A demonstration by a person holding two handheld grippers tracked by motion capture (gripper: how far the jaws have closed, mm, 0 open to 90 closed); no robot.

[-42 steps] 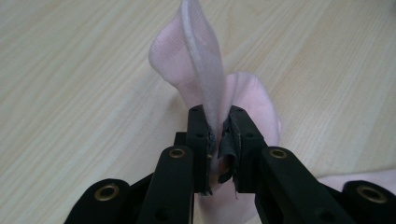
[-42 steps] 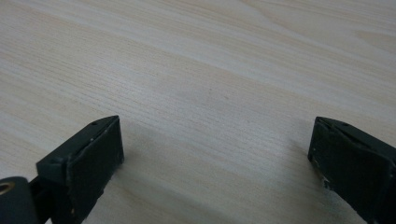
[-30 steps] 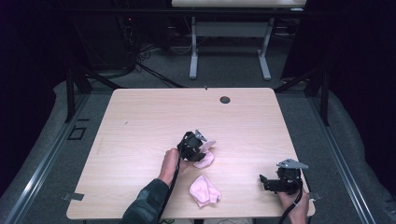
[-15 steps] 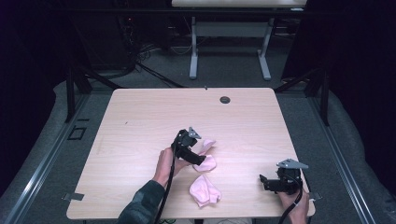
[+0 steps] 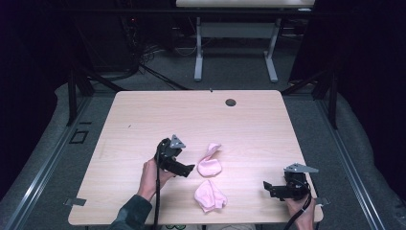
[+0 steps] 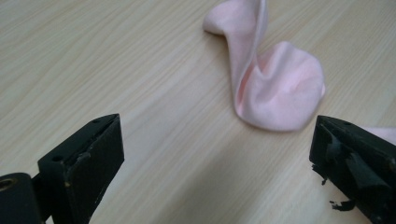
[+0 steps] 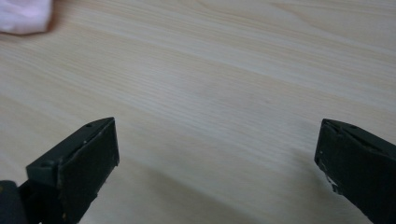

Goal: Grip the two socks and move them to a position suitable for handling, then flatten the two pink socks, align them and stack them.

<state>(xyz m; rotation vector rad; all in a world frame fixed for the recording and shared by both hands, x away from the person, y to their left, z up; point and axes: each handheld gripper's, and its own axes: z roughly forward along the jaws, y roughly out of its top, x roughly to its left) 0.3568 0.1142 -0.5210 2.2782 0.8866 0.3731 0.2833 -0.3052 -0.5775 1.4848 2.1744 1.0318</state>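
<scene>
At the near edge of the bench (image 5: 143, 115), the crumpled pink sock (image 5: 209, 195) lies flat at 6 o'clock from bench centre. Right gripper (image 5: 268, 186) sits at 4 o'clock near the bench corner, jaws spread wide, nothing between them; its view looks along bare wood grain. Left gripper (image 5: 190, 168) at 7 o'clock, jaws also wide apart and empty. The twisted pink sock (image 6: 271, 88) lies just beyond the left jaws, not touching them, one end standing up in a fold. Far off at 12 o'clock, a dark round grommet (image 5: 231, 102) sits in the bench top.
</scene>
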